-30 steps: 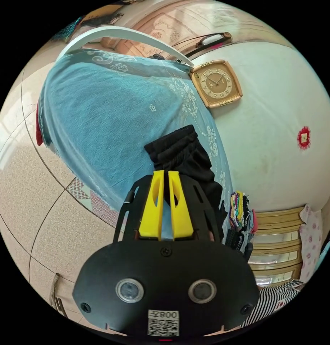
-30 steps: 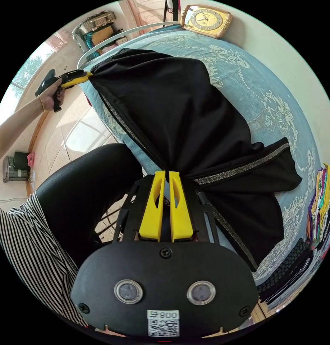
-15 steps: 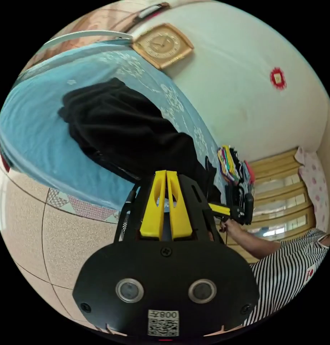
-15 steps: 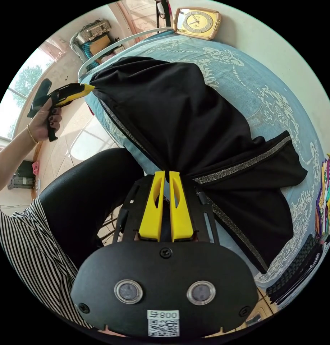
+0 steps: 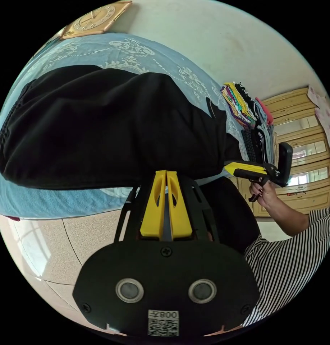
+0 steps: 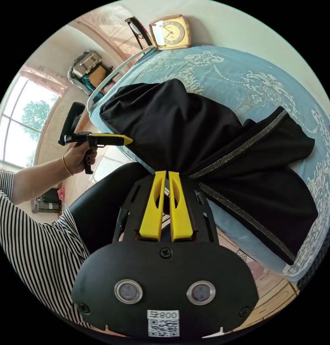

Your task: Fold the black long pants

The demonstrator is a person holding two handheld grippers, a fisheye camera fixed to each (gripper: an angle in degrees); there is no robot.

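Pinching a bunched corner of the pants [image 6: 208, 143], the right gripper [image 6: 167, 173] has its fingers closed on the cloth at the near edge of the bed [image 6: 244, 72]. The rest of the garment lies rumpled from the centre out toward 3 o'clock in the right gripper view, its grey side stripes splayed apart. The left gripper [image 5: 166, 172] has its fingers pressed together just at the dark hem; I cannot tell whether any cloth sits between them. If it holds nothing, a pull from the right side alone would likely drag the pants off the edge toward the floor [image 5: 82, 237] at 7 o'clock. The gathered cloth could also set a crooked crease, leaving the stripes out of line.
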